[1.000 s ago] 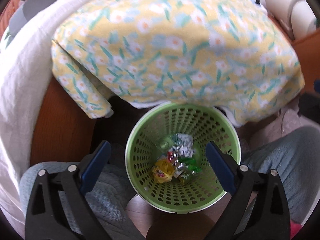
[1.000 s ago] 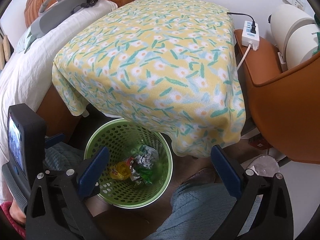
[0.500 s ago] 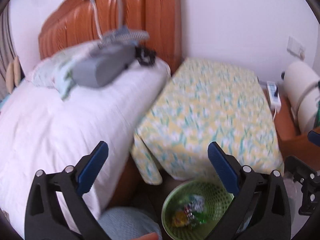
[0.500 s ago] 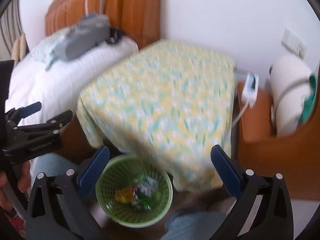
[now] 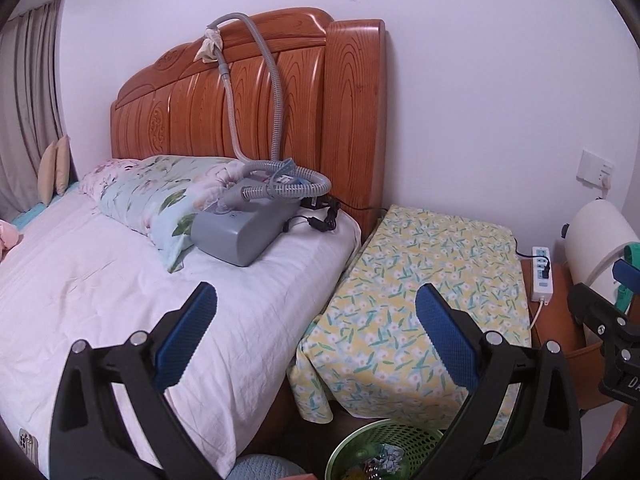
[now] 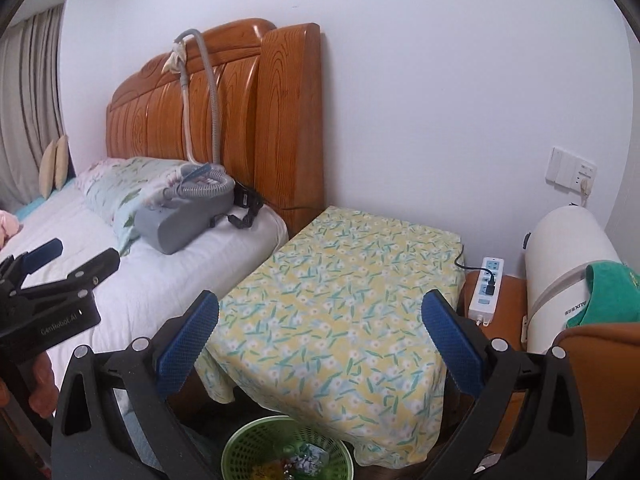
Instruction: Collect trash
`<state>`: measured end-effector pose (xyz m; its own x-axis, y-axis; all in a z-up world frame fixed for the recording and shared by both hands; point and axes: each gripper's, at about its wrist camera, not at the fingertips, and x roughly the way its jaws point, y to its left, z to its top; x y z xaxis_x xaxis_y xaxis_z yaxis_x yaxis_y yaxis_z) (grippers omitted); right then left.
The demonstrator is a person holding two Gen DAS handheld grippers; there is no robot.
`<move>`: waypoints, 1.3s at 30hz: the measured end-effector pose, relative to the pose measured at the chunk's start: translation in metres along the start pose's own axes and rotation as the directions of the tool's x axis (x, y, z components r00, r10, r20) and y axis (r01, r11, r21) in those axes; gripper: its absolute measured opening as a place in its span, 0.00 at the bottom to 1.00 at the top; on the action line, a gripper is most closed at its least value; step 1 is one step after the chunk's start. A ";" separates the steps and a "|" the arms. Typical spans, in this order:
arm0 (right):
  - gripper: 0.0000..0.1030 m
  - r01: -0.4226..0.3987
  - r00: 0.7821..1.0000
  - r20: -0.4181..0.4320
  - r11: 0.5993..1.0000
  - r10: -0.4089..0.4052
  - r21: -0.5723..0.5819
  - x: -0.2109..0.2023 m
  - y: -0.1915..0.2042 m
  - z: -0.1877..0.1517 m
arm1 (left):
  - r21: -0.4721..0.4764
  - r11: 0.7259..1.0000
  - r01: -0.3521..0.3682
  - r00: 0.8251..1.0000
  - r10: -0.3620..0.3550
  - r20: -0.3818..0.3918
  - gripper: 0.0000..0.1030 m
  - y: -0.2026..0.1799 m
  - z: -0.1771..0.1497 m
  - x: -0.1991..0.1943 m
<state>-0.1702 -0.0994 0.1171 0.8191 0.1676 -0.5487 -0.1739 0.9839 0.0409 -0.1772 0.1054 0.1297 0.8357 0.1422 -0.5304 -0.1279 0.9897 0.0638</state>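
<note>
A green perforated waste basket (image 5: 362,446) sits on the floor at the bottom edge of the left wrist view, with crumpled wrappers (image 5: 380,462) inside. It also shows in the right wrist view (image 6: 256,446), with wrappers (image 6: 296,462) in it. My left gripper (image 5: 316,304) is open and empty, raised high above the basket, facing the bed. My right gripper (image 6: 320,310) is open and empty, raised over the yellow floral-covered table (image 6: 340,292). The left gripper also appears at the left edge of the right wrist view (image 6: 52,272).
A bed (image 5: 120,280) with white sheets, a floral pillow and a grey machine with hose (image 5: 244,232) lies left. The wooden headboard (image 5: 248,92) stands behind. A power strip (image 6: 486,288) and a white cylinder (image 6: 564,276) rest on an orange stand at right.
Both grippers have lifted up and away from the basket, and the views tilted from looking down into it to looking across the bed and table. Both stayed open.
</note>
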 end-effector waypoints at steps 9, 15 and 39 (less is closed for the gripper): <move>0.98 0.016 0.999 -0.047 1.000 -0.016 -0.015 0.000 0.005 0.002 | -0.018 1.000 0.015 0.999 -0.016 -0.031 0.93 -0.004 -0.010 0.005; 0.98 0.015 0.999 -0.046 1.000 -0.016 -0.017 0.001 0.005 -0.009 | -0.018 1.000 0.019 0.999 -0.020 -0.030 0.93 -0.005 -0.011 0.003; 0.98 0.014 0.998 -0.062 1.000 -0.015 -0.012 0.005 0.002 -0.015 | -0.011 1.000 0.026 0.999 -0.026 -0.045 0.93 -0.012 -0.015 0.005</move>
<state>-0.1747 -0.0977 0.1014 0.7863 0.1487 -0.5997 -0.1689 0.9854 0.0229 -0.1790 0.0938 0.1135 0.8139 0.1156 -0.5694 -0.1124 0.9928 0.0408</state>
